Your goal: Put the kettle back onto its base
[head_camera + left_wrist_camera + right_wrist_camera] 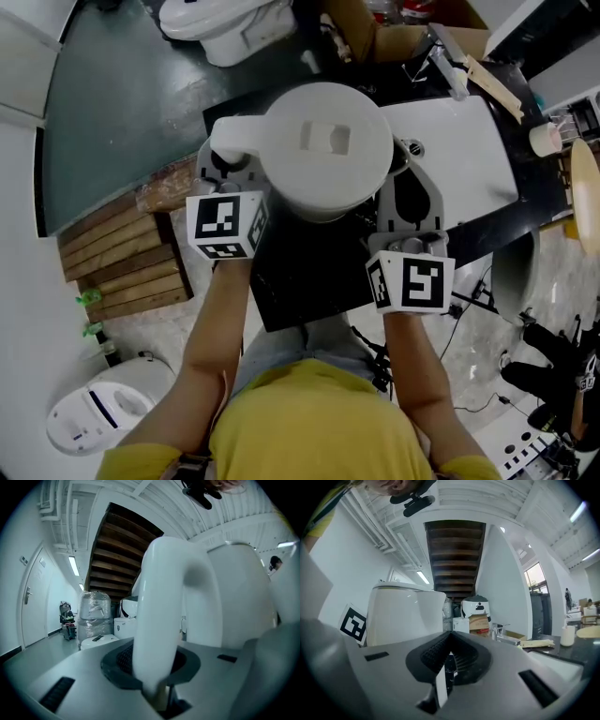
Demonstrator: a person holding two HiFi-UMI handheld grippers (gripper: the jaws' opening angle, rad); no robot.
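In the head view a white kettle (323, 150) stands upright on a dark tabletop (300, 272), lid up and handle (234, 141) to the left. Its base is hidden beneath it. My left gripper (225, 167) straddles the handle. In the left gripper view the handle (173, 611) runs between the jaws, with pad surface showing on both sides, so the jaws stand open around it. The kettle body (239, 597) fills the right. My right gripper (410, 178) sits just right of the kettle, shut and empty; the kettle (403, 616) is to the left of its jaws (449, 653).
A white sink-like top (459, 159) lies right of the kettle. At the left stands a wooden pallet (122, 253). A cardboard box (375, 37) and a white fixture (225, 28) lie beyond. A white cup (544, 139) stands at the far right, with cables (487, 291) below.
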